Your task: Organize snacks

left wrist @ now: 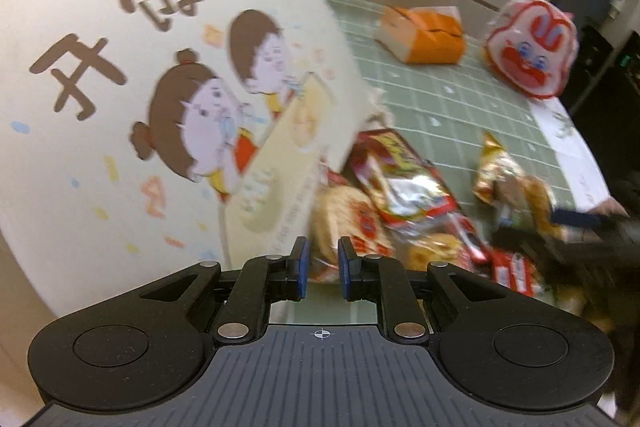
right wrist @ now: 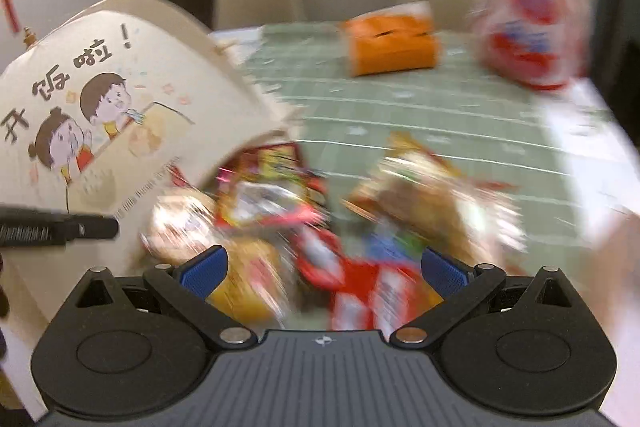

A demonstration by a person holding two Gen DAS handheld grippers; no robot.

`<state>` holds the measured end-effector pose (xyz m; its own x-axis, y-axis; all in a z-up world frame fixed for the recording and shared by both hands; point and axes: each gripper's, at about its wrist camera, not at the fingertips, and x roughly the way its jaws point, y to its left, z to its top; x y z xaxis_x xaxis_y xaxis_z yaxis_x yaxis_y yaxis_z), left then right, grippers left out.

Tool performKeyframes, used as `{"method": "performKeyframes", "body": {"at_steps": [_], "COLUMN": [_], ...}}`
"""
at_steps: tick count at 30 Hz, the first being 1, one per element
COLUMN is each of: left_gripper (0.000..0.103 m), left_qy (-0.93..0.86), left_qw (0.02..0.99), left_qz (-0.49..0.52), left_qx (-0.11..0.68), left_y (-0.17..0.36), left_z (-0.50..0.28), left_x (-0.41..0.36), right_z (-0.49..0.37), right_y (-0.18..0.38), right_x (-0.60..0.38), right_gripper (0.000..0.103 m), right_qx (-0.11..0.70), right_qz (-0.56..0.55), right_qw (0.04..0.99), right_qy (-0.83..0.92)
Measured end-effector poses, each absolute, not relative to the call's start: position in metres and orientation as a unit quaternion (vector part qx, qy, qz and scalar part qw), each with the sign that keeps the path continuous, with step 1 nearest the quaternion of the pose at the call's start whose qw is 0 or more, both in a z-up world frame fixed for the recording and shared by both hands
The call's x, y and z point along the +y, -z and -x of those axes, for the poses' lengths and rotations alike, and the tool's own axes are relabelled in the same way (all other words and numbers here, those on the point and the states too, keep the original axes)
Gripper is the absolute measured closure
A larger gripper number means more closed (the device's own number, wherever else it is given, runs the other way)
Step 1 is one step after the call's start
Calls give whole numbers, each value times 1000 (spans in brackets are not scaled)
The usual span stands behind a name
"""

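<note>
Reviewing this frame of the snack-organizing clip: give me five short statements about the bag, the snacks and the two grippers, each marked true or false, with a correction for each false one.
1. The white paper bag with the cartoon children lies tipped beside a pile of snack packets. True.
2. The right gripper has its fingers spread wide. True.
3. The left gripper grips a snack packet. False: a narrow gap shows between its fingers, with nothing in it.
4. The orange box sits inside the paper bag. False: it stands apart on the green mat.
5. The red-and-white cartoon-face pack lies on the snack pile. False: it sits apart, near the far table edge.
</note>
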<state>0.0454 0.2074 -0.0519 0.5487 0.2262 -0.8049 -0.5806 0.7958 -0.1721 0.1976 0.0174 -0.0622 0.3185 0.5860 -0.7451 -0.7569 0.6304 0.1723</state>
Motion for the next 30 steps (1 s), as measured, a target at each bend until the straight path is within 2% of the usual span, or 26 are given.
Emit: {"method": "performKeyframes", "body": {"at_steps": [7,10,11,12,16,23,30], "left_gripper": [85,85,85,85,84,81,80], "left_qy": [-220,-225,-224,-222,-204,-145,-50], "left_qw": [854,855,855,855,851,847,837], "left_qz": [209,218,219,218,215,227,211], "left_qx": [422,414,414,414,433,459,503], "left_y": [67,70,71,74,90,102,102], "left_z": [-60,-65,-68,-71,-90,-94,-70], "left_x": [221,229,229,229,224,206,163], "right_z": [-244,-250,-249,-246,-248,-219,-170], "right_y": [111,130,130,129,127,123,116], "right_x": [150,167,162,156,116,34,-26], "right_gripper": [1,9,17,21,27,48,48], "right_qx": [419,432,430,428,450,480,466], "right_qz": [165,181,174,177,157,121,137], "right_qw": [767,756,761,764,756,756,765], "right_qy": [-458,-458,-453,-449,-448,-429,-423]}}
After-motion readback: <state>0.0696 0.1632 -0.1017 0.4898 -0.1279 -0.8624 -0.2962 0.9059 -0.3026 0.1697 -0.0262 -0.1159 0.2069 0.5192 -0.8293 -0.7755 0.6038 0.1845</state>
